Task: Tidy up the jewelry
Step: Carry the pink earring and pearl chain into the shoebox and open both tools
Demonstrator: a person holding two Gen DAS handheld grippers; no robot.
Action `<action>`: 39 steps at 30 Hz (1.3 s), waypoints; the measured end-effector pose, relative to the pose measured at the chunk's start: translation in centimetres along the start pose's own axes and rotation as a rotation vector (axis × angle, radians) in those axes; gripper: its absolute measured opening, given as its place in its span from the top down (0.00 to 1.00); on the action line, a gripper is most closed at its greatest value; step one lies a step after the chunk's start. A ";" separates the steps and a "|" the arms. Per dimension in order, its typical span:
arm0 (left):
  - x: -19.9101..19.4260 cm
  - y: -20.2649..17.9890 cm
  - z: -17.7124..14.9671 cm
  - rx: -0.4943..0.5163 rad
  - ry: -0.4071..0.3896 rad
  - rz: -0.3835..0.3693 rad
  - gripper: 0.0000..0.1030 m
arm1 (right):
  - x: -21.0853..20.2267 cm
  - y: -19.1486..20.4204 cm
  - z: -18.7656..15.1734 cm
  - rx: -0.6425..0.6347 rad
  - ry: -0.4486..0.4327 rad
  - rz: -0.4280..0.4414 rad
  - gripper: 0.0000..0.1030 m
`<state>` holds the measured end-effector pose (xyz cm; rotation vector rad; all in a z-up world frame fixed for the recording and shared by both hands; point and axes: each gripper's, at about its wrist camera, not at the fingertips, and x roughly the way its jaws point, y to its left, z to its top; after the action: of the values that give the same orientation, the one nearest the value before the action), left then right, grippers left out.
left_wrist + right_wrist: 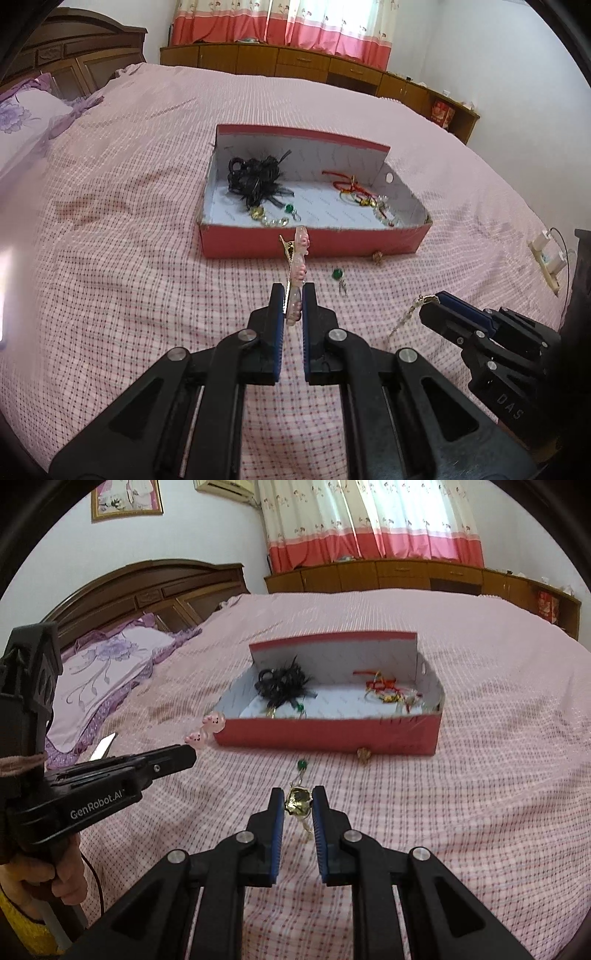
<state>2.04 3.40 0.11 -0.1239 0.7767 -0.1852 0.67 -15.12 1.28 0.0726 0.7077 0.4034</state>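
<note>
My left gripper (293, 295) is shut on a pink beaded hair clip (298, 266), held upright in front of the red box (314, 242); the clip also shows in the right wrist view (207, 731). My right gripper (298, 801) is shut on a gold piece with a chain (298, 802); its chain hangs down in the left wrist view (406, 317). The box (332, 734) holds a black feather hairpiece (255, 179), red cord jewelry (351, 184) and beaded pieces. A green bead earring (338, 277) and a small gold item (377, 256) lie on the bedspread before the box.
The pink checked bedspread (147, 221) covers the bed. A purple pillow (107, 664) and wooden headboard (147, 587) are at the left. Wooden cabinets (295, 62) line the far wall. A power strip (550, 258) sits at the right edge.
</note>
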 end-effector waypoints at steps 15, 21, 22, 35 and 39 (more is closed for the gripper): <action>0.4 -1.0 3.2 -0.007 -0.080 0.008 1.00 | 0.1 -1.5 4.6 0.007 -0.120 -0.002 0.93; 1.1 -0.8 4.9 -0.019 -0.117 0.016 1.00 | 0.5 -2.1 6.2 0.010 -0.169 -0.008 0.93; 1.4 -0.8 5.2 -0.018 -0.126 0.022 1.00 | 0.6 -2.2 6.5 0.010 -0.177 -0.009 0.93; 5.3 -0.9 8.3 0.012 -0.185 0.088 1.00 | 4.8 -4.2 10.2 0.026 -0.227 -0.038 0.93; 7.0 -0.8 9.0 0.009 -0.185 0.104 1.00 | 6.6 -5.3 11.1 0.044 -0.224 -0.055 0.93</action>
<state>13.19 1.55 1.83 -0.0899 0.5965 -0.0772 14.16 -16.69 4.56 0.1377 0.4962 0.3206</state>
